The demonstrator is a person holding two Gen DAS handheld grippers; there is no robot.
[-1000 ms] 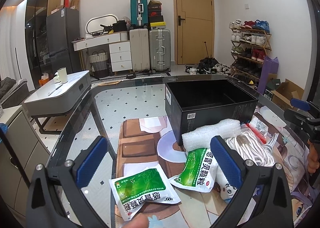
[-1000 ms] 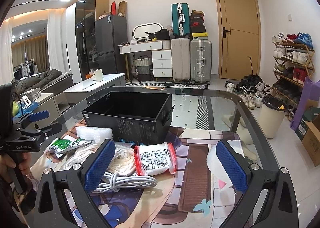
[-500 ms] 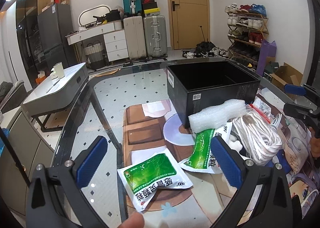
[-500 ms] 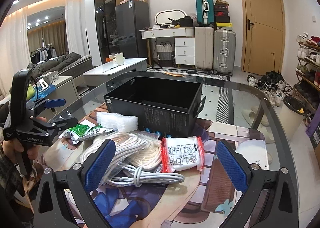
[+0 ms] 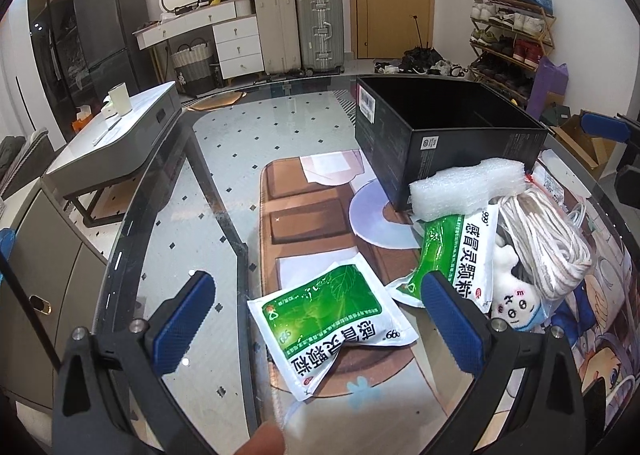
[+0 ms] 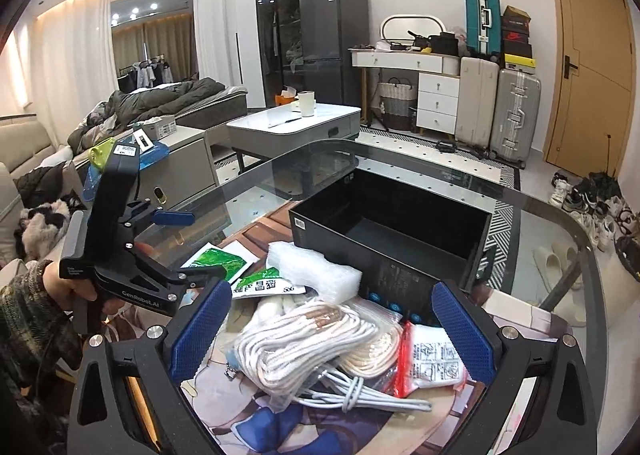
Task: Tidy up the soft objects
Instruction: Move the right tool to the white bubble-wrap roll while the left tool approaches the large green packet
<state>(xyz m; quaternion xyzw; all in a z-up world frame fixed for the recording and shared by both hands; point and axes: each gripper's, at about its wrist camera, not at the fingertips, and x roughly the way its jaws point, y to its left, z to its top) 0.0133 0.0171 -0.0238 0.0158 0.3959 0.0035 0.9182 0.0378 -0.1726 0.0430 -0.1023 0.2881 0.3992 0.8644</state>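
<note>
Toward the near edge of the glass surface (image 5: 176, 239), a green medicine sachet (image 5: 332, 319) lies flat on the printed mat (image 5: 304, 223), framed between the spread fingers (image 5: 184, 319) of the left gripper (image 5: 316, 319), which is held above it with nothing grasped. A second green sachet (image 5: 460, 251) lies just beside it, tucked partly under a white foam sheet (image 5: 468, 187) that leans against the near wall of the open black box (image 5: 452, 135). Next to these, a bagged coil of white rope (image 5: 544, 239) is piled over a small plush toy (image 5: 512, 295).

From the right wrist view, the right gripper (image 6: 332, 335) is seen hovering with fingers (image 6: 200, 331) released and wide apart over the rope coil (image 6: 304, 339), a bundled white cable (image 6: 360, 395) and a red-edged packet (image 6: 432, 359), all lying in front of the box (image 6: 392, 223), whose interior appears empty. The left gripper (image 6: 180, 247) is also seen from there, held by a hand (image 6: 60, 287) near the surface's left edge.

The step in hand is judged to be the approach to the first pickups, nothing yet being stowed. The next move would call for the left fingers to be lowered and closed on the thin sachet, probably at an edge or raised corner, since a flat limp pouch offers little to pinch; a lift and carry over the box rim would then be needed.
</note>
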